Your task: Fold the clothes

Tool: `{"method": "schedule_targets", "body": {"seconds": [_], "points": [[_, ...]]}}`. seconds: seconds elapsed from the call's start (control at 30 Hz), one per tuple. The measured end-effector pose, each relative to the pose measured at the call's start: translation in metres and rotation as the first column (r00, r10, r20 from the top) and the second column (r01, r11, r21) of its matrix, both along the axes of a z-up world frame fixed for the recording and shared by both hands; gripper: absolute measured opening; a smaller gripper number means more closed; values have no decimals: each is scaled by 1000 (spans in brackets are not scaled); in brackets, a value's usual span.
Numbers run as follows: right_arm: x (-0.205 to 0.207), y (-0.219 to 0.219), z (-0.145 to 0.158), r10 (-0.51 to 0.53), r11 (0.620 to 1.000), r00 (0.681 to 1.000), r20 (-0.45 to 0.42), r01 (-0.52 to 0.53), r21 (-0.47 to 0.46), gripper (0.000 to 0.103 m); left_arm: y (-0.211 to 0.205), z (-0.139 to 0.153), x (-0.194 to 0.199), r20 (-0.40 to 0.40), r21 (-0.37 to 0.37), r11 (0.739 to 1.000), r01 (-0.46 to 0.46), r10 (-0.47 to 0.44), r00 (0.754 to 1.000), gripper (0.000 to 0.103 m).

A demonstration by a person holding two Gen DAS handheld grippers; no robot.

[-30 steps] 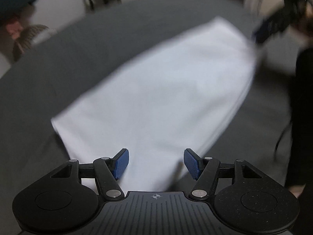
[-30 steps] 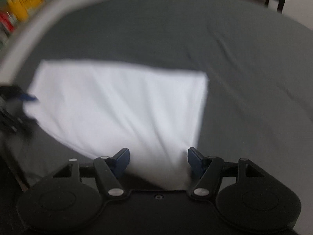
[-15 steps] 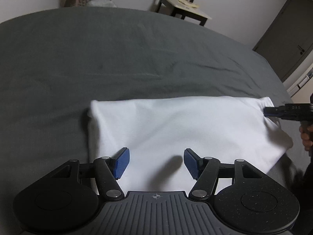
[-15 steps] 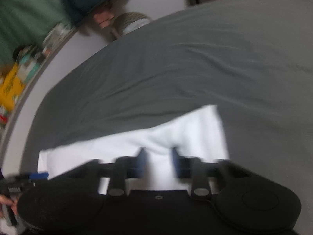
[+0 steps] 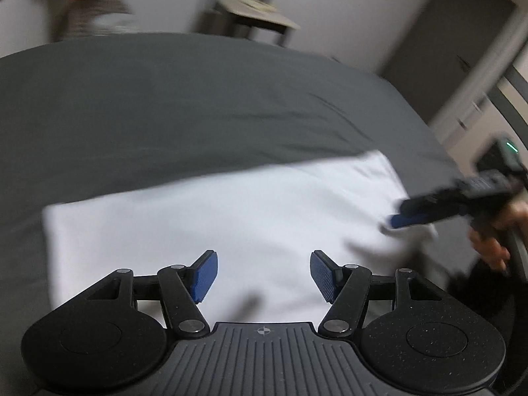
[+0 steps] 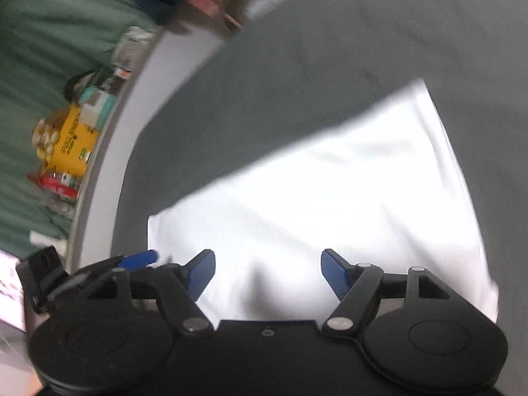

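A white folded garment (image 5: 231, 211) lies flat on the dark grey bed sheet (image 5: 165, 99); it also shows in the right wrist view (image 6: 330, 191). My left gripper (image 5: 262, 275) is open and empty over the garment's near edge. My right gripper (image 6: 268, 274) is open and empty over the garment's other end. The right gripper also shows in the left wrist view (image 5: 415, 217), at the garment's right edge. The left gripper's blue fingertip (image 6: 138, 258) shows at the garment's left corner in the right wrist view. Both views are blurred by motion.
A small table (image 5: 254, 10) and a wicker basket (image 5: 95, 16) stand beyond the bed, with a dark door (image 5: 445, 49) at the right. In the right wrist view a yellow package (image 6: 69, 142) and other goods lie beside the bed's white edge (image 6: 109, 165).
The right gripper has opened from nearly shut and its view has swung over the garment. The left gripper stays open near the garment's near edge; its view has shifted slightly.
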State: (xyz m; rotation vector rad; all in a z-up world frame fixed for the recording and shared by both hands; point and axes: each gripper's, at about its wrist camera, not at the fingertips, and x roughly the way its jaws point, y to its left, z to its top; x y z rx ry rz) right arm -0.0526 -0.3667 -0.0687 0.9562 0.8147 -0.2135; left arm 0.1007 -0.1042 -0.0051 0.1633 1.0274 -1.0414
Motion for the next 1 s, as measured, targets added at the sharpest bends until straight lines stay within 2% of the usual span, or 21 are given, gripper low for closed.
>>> {"method": "schedule_targets", "body": {"seconds": [0.03,0.13,0.2,0.23,0.27,0.33,0.4,0.47,0.53,0.6,0.67,0.8,0.9,1.0], "points": [[-4,-6,-2,-13,1000,1000,-22,14,14,70,-12,-2,-4,-5,-1,1000,29,-29,1000,63],[-16,-24,-7,-51,997,995,-90,56,52,50,-25,-5,-15,-39,-11,999,52,-53,998,63],[-24,-36,-11,-75,993,988,-136,86,77,49,-35,-9,-20,-39,-4,999,35,-35,999,63],[-28,-42,-13,-86,991,983,-160,101,88,53,-39,-11,-23,-39,-1,1000,26,-26,999,63],[-32,-48,-14,-97,989,979,-182,116,95,64,-40,-13,-27,-36,5,1000,9,-9,999,63],[-33,-48,0,-137,990,973,-184,129,-53,74,-42,-19,-32,-34,7,999,-41,41,999,63],[-31,-46,0,-155,987,977,-149,147,-64,74,-39,-23,-34,-29,-19,995,-99,99,995,63],[-24,-44,-5,-171,984,977,-128,162,-80,75,-38,-22,-40,20,-55,992,-111,112,993,63],[-12,-40,-15,-184,980,976,-120,172,-100,75,-40,-19,-49,82,-68,995,-72,78,994,63],[2,-36,-26,-188,977,976,-113,174,-124,75,-42,-17,-56,100,-77,996,-53,61,993,63],[0,-36,-33,-201,978,976,-83,195,-75,75,-44,-15,-61,78,-108,993,-56,65,995,63],[-4,-49,-39,-228,974,973,-41,228,6,75,-57,-24,-65,8,-102,987,-128,129,992,63],[-4,-51,-40,-183,983,983,-30,183,0,79,-66,-31,-68,-44,-92,979,-182,178,983,63],[2,-50,-38,-126,992,992,-24,126,-22,81,-67,-46,-71,-90,-45,967,-251,246,965,63]]}}
